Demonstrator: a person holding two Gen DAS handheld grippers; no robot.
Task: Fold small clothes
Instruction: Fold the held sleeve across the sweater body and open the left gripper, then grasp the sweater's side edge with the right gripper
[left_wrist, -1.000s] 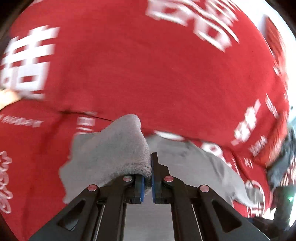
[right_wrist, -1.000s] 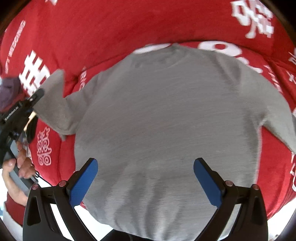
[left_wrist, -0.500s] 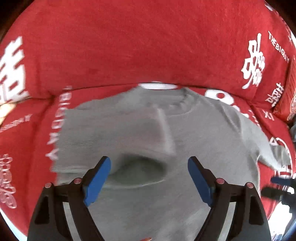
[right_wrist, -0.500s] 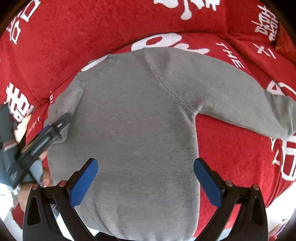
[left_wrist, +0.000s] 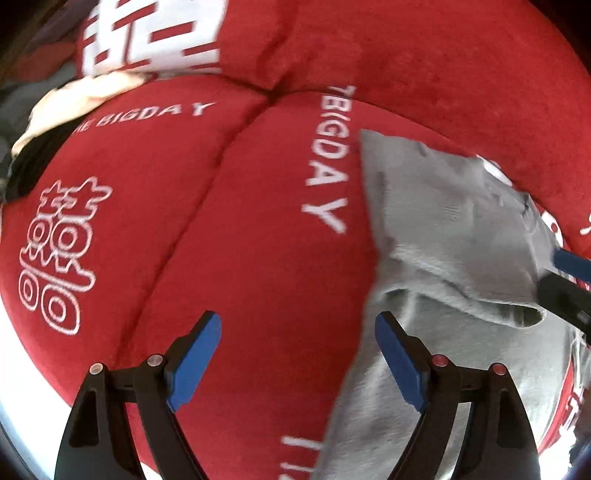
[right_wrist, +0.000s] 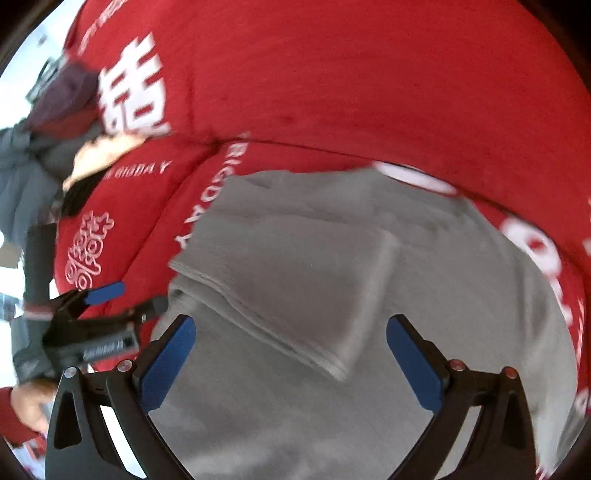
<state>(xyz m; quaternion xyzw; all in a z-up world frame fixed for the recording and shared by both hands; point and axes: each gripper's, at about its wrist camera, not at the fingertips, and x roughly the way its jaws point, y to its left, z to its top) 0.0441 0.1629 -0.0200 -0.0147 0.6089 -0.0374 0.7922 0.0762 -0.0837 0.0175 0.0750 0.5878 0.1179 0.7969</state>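
A small grey sweatshirt (right_wrist: 332, 280) lies flat on a red sofa seat (left_wrist: 258, 258). One sleeve (right_wrist: 295, 295) is folded in across its body. My left gripper (left_wrist: 297, 354) is open and empty over the red seat, just left of the sweatshirt's left edge (left_wrist: 443, 240). My right gripper (right_wrist: 290, 356) is open and empty, hovering above the lower body of the sweatshirt, below the folded sleeve. The left gripper also shows at the left of the right wrist view (right_wrist: 110, 302). The right gripper's tip shows at the right edge of the left wrist view (left_wrist: 569, 266).
The sofa has red cushions with white lettering and a backrest (right_wrist: 369, 74) behind the sweatshirt. A pile of other clothes, cream, dark and grey, (right_wrist: 74, 147) lies at the sofa's left end. The seat's front edge (left_wrist: 22, 332) is near the left gripper.
My left gripper let go of the sleeve, opened and swung left off the sweatshirt. The sleeve now lies folded across the body. My right gripper moved left over the sweatshirt, still open.
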